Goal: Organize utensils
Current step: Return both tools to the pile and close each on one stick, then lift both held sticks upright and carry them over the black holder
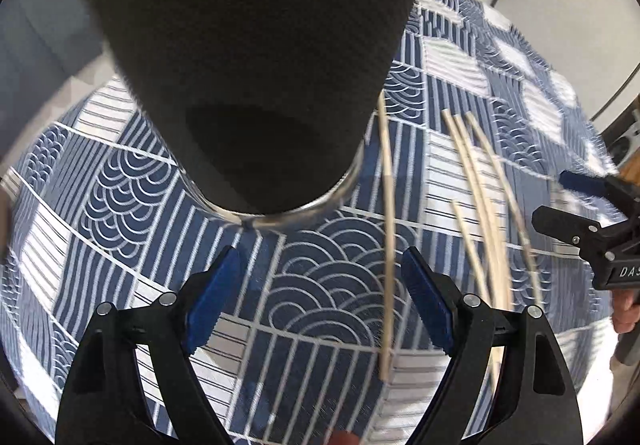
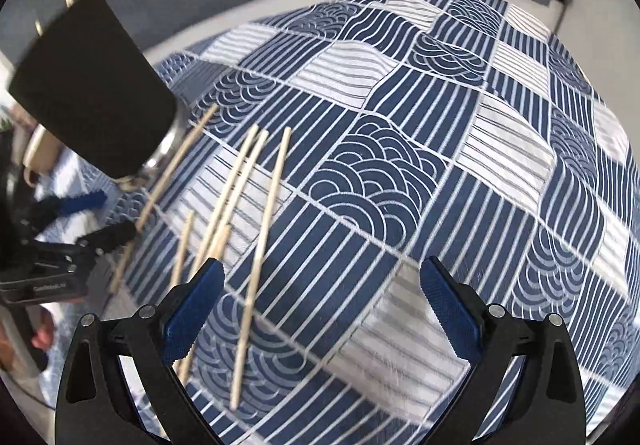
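the left gripper (image 1: 320, 301) and right gripper (image 2: 320, 309) both gape empty over the blue-and-white patterned tablecloth (image 2: 400, 165). pale wooden chopsticks (image 2: 256, 245) lie scattered beside the dark cylindrical holder (image 1: 248, 65), three more standing inside it.
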The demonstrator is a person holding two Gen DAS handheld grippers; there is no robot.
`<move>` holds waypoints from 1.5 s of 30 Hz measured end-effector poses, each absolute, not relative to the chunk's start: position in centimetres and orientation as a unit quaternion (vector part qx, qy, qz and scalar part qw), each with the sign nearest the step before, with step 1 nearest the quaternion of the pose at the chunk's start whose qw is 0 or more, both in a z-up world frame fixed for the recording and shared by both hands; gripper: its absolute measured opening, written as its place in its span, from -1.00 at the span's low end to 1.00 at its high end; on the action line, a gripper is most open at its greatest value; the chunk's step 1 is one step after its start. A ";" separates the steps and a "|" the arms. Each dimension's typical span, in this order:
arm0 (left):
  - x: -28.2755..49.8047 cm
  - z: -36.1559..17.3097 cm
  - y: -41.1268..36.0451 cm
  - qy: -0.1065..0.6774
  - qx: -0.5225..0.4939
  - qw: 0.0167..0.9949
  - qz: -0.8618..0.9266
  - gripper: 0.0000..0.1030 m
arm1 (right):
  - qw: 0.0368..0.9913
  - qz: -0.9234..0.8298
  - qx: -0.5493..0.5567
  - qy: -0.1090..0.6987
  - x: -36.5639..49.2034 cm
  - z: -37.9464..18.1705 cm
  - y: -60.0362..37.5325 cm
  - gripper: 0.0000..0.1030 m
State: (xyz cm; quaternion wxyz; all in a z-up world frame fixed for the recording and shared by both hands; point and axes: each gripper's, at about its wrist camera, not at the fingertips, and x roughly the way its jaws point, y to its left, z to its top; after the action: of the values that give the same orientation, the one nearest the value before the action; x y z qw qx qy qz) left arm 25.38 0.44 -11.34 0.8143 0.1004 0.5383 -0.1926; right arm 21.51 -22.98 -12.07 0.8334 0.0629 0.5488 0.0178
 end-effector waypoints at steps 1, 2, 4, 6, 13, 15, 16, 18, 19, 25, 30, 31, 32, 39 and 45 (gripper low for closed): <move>25.4 -11.4 0.1 0.540 0.113 0.813 -0.186 0.58 | 0.831 0.014 0.052 0.554 21.8 -12.4 -22.7 0.82; 25.3 -11.6 -0.3 0.541 0.126 0.813 -0.175 0.65 | 0.828 0.013 0.048 0.559 21.9 -12.7 -22.7 0.82; 25.7 -11.7 -0.4 0.550 0.109 0.810 -0.169 0.77 | 0.824 0.008 0.040 0.565 22.1 -13.1 -22.7 0.83; 25.8 -12.0 -0.8 0.549 0.119 0.811 -0.164 0.92 | 0.822 0.003 0.017 0.569 22.3 -13.4 -22.3 0.86; 25.9 -12.1 -0.5 0.554 0.109 0.811 -0.150 0.92 | 0.820 0.006 0.008 0.572 22.3 -13.6 -22.2 0.88; 26.0 -12.0 -0.6 0.565 0.097 0.809 -0.130 0.92 | 0.813 0.009 0.006 0.582 22.5 -13.5 -22.2 0.88; 26.0 -12.1 -0.7 0.567 0.093 0.809 -0.124 0.92 | 0.807 0.010 0.005 0.591 22.7 -13.5 -22.2 0.87; 26.3 -12.2 -1.4 0.566 0.086 0.812 -0.112 0.92 | 0.794 0.014 0.001 0.608 23.4 -13.5 -22.2 0.87; 26.3 -12.2 -1.5 0.568 0.083 0.812 -0.108 0.91 | 0.791 0.015 0.000 0.611 23.6 -13.5 -22.2 0.86; 25.2 -11.3 -2.9 0.562 0.084 0.815 -0.117 0.18 | 0.798 0.037 -0.016 0.601 23.2 -12.7 -22.6 0.14; 24.2 -11.0 -3.2 0.580 0.039 0.805 -0.117 -0.88 | 0.798 0.050 -0.008 0.600 23.0 -11.8 -24.7 -0.88; 24.1 -11.0 -2.7 0.585 0.017 0.803 -0.114 -0.88 | 0.795 0.064 0.007 0.604 23.2 -11.7 -25.4 -0.88; 23.8 -11.1 -2.2 0.589 0.000 0.801 -0.110 -0.88 | 0.791 0.070 0.021 0.608 23.3 -11.7 -26.0 -0.89; 19.6 -11.4 -0.4 0.601 -0.069 0.790 -0.104 -0.88 | 0.791 0.083 0.093 0.599 22.4 -10.6 -30.4 -1.00; 15.3 -10.8 2.3 0.603 -0.104 0.787 -0.077 -0.91 | 0.799 0.101 0.141 0.576 22.4 -8.8 -33.5 -0.99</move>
State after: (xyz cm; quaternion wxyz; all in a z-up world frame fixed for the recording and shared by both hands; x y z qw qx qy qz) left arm 15.30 2.32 -10.80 0.7869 -0.1039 0.6033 -0.0769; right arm 22.36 -33.52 -8.81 0.7991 0.1405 0.5757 0.1010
